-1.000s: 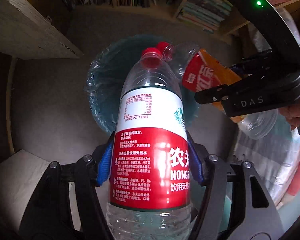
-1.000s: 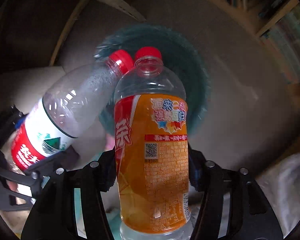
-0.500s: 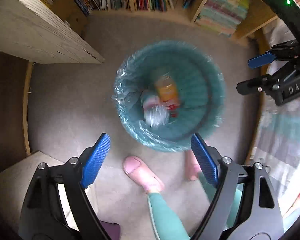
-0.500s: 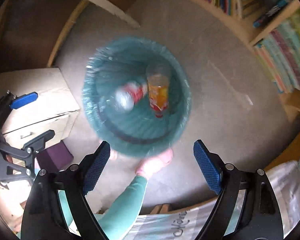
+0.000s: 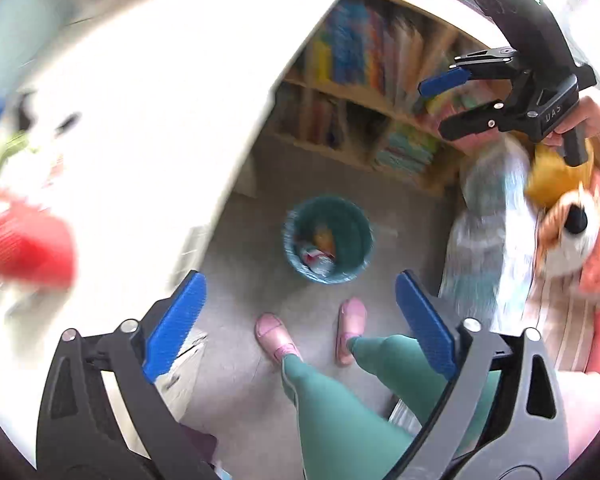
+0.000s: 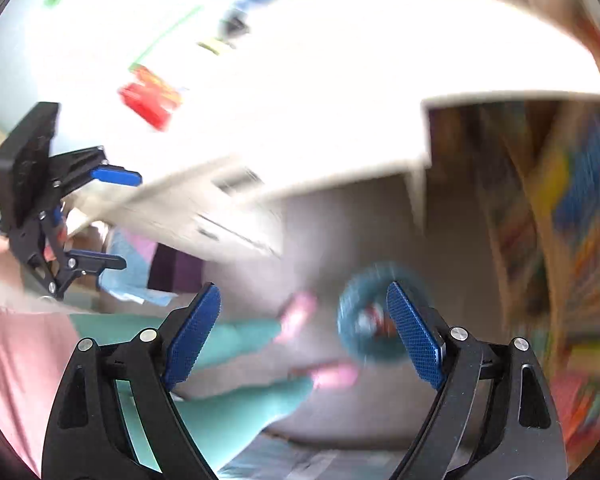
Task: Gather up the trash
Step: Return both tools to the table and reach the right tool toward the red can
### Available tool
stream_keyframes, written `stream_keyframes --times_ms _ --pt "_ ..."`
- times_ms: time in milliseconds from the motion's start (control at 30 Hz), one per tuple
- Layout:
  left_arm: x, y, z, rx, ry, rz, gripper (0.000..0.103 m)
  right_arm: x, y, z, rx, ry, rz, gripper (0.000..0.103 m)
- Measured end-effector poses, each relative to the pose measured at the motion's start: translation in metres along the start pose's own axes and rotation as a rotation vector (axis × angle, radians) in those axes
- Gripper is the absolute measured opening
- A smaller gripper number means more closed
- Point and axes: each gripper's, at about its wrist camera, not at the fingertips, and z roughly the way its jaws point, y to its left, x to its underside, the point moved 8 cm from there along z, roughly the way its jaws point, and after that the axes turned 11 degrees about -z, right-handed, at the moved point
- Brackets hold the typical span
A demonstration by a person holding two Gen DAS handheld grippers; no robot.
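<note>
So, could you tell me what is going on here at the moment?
A person is collecting trash with a handheld gripper in each hand. Both the left gripper and the right gripper are open and hold nothing. The teal bin stands on the floor in front of the person's pink slippers, with two bottles lying inside it. Both views are blurred, and a bright white table with a red item fills the left side.

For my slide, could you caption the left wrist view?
Open left gripper above the teal bin holding two discarded bottles.
</note>
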Motion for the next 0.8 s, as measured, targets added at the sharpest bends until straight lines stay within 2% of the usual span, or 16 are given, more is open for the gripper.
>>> stream_keyframes --times_ms 167,267,300,400,467,567,700,800 --pt "0.01 0.085 -0.063 -0.15 -0.087 -0.144 0.096 -0.108 0.073 0.002 -0.054 -0.07 -0.299 0.088" --pt "0.018 0.132 -0.078 -0.235 -0.113 -0.174 0.096 -0.152 0.106 0.022 -0.092 -0.064 -0.41 0.088" --pt "0.019 0.146 -0.082 -0.257 -0.125 -0.178 0.096 -0.164 0.116 0.032 -0.099 -0.06 -0.439 0.088" --pt "0.022 0.192 -0.085 -0.259 -0.142 -0.186 0.096 -0.196 0.14 0.057 -0.108 -0.029 -0.534 0.088" --pt "0.021 0.219 -0.078 -0.265 -0.154 -0.168 0.096 -0.212 0.153 0.08 -0.089 0.01 -0.599 0.088" --pt "0.019 0.245 -0.07 -0.286 -0.171 -0.109 0.095 -0.219 0.158 0.115 -0.084 0.07 -0.631 0.088" --pt "0.013 0.262 -0.053 -0.227 -0.164 0.027 0.095 -0.229 0.166 0.142 -0.088 0.09 -0.669 0.088" --pt "0.01 0.264 -0.041 -0.214 -0.147 0.129 0.095 -0.236 0.166 0.152 -0.087 0.106 -0.674 0.088"
